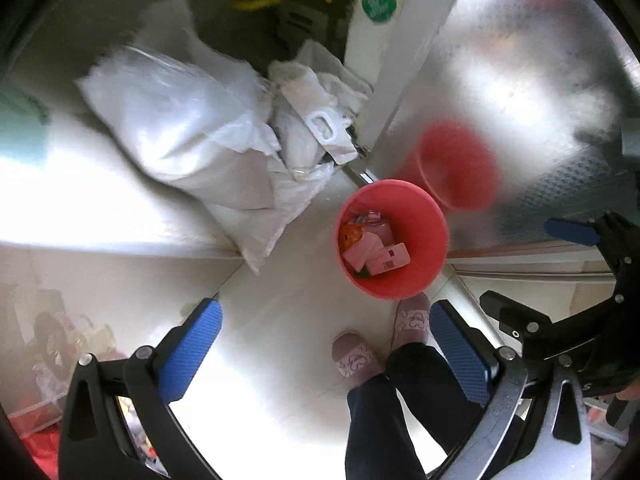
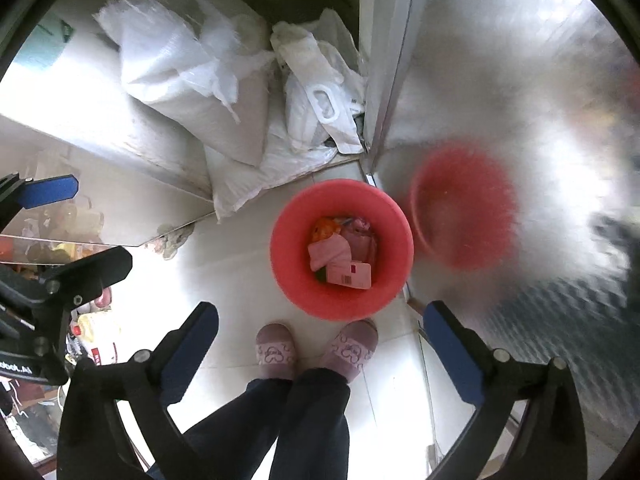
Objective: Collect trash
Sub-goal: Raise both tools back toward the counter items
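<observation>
Both claws are pointed straight down at a pale tiled floor (image 2: 224, 264). A red bin (image 2: 341, 249) is seen standing on that floor, just in front of the person's two feet, which are shod in mauve patterned slippers (image 2: 276, 350) below dark trouser legs (image 2: 308, 428).

The trash is found inside the bin: pink wrappers and packets (image 2: 329, 255), a flat pink-and-white packet with a barcode (image 2: 349, 275) lying on top toward the near side, and an orange wrapper (image 2: 326, 229) at the far side. In the left wrist view the same bin (image 1: 392, 240) is seen with the same pile of packets (image 1: 376, 252) at its bottom.

The right claw (image 2: 320, 354) is held wide apart, its blue pads (image 2: 188, 356) well clear of each other, and nothing is gripped between them. The left claw (image 1: 326, 350) is likewise spread wide, with nothing between its blue pads (image 1: 192, 352); only the floor and the slippers are seen through the gap.

To the right of the bin, a shiny metal panel (image 2: 520, 120) is seen, in which a blurred red reflection of the bin (image 2: 464, 208) is shown. Behind the bin, against a corner, a heap of white plastic bags (image 2: 188, 80) is piled, one with a cut-out handle (image 2: 325, 103).
</observation>
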Available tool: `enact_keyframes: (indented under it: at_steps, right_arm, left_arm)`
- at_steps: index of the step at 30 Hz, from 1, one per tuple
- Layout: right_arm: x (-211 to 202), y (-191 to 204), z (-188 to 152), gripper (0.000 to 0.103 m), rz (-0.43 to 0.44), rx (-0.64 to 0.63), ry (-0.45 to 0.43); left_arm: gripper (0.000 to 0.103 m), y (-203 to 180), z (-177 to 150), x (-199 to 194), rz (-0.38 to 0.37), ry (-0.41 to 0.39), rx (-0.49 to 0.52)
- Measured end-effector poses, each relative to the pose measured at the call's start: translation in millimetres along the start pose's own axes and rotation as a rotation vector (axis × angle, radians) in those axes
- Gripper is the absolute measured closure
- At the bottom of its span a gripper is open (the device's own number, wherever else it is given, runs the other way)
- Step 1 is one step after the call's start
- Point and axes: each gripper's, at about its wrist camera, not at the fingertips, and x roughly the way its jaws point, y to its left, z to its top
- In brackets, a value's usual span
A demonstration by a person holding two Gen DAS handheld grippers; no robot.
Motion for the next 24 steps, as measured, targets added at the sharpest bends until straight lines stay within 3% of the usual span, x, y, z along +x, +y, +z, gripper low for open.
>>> enact_keyframes:
  at_steps: [9,19,24]
  right_arm:
    - [-117,30,-11,0.001,0.024,-0.009,-0.069]
    - [-224,37,-9,0.001,0.001,-0.038,-0.183]
    - [-267,30,-12,0.001,-0.011,-0.028,-0.237]
  left_arm:
    - [0.0,4,-10,-135,0.01,-0.085,0.004]
    - [0.0,1,-10,-234,0.02,-0.21,0.003]
    - [0.0,-3,-11,-266,0.012,-0.258,0.02]
